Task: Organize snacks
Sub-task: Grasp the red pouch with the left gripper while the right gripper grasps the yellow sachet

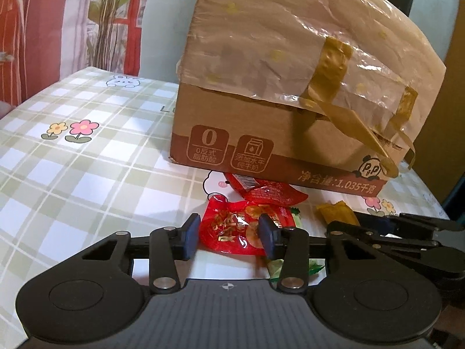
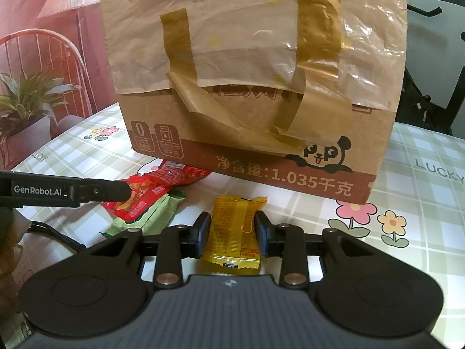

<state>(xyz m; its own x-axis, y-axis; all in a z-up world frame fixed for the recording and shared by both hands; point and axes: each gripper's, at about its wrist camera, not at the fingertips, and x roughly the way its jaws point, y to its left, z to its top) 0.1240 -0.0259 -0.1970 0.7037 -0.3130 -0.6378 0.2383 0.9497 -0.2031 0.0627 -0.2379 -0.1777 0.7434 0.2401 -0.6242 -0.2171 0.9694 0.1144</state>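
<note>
A red snack packet (image 1: 232,229) lies on the checked tablecloth between the fingers of my left gripper (image 1: 229,235), which is open around it. A second red packet (image 1: 267,192) lies behind it against the cardboard box (image 1: 284,93). A green packet (image 1: 276,267) pokes out under the right finger. My right gripper (image 2: 232,232) is open with its fingers on either side of a yellow snack packet (image 2: 232,229) lying on the cloth. The red packets (image 2: 157,186) and green packet (image 2: 151,218) also show left in the right wrist view, under the left gripper's arm (image 2: 66,193).
The taped cardboard box (image 2: 255,87), partly wrapped in plastic film, stands just behind the snacks. The table (image 1: 72,151) has a green checked cloth with flower prints. A curtain (image 1: 43,29) hangs behind the table, and a potted plant print (image 2: 26,99) lies to the left.
</note>
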